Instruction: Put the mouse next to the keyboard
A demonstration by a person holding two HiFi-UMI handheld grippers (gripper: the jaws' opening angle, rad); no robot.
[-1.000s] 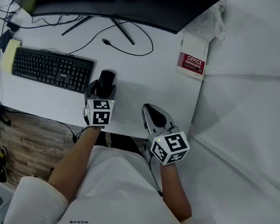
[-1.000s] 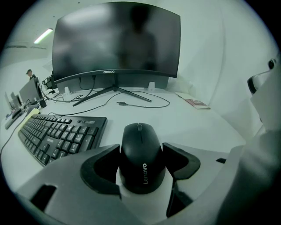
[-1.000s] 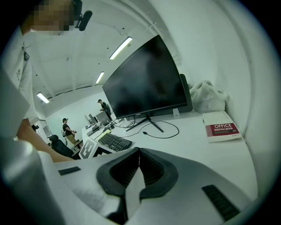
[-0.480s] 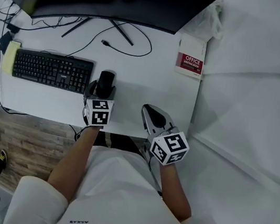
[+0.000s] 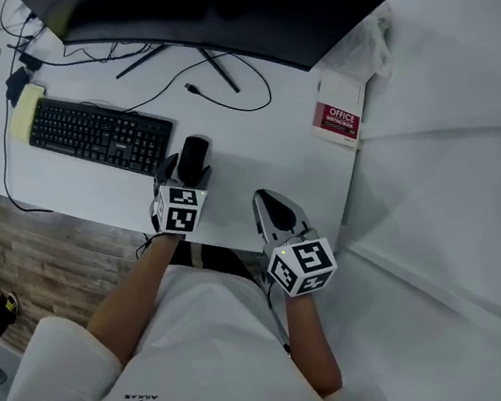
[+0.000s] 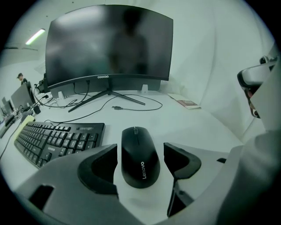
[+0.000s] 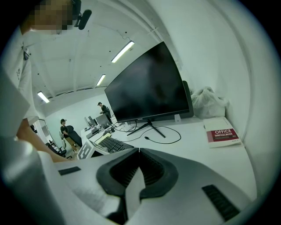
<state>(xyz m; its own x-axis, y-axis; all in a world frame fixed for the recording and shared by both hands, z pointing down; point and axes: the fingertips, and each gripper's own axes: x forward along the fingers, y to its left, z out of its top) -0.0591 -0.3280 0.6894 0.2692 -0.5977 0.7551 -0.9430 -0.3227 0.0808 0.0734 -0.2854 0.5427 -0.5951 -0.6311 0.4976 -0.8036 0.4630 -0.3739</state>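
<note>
A black Lenovo mouse [image 5: 193, 155] [image 6: 139, 156] rests on the white desk [image 5: 268, 150], just right of the black keyboard [image 5: 100, 134] [image 6: 57, 138]. My left gripper [image 5: 183, 176] [image 6: 140, 148] is open, one jaw on each side of the mouse's rear half. A thin strip of desk shows between each pad and the mouse. My right gripper [image 5: 270, 206] [image 7: 139, 150] hovers over the desk's near edge to the right of the mouse, shut with nothing in it.
A curved monitor [image 5: 188, 3] [image 6: 109, 44] stands at the back, with its stand legs and loose cables [image 5: 227, 81] in front of it. A red-labelled book [image 5: 338, 121] [image 7: 223, 134] lies at the far right by a white partition [image 5: 444, 180]. A yellow pad [image 5: 25, 105] lies left of the keyboard.
The head view has shifted a little. The mouse still sits beside the keyboard between the left jaws, and the right gripper has stayed where it was.
</note>
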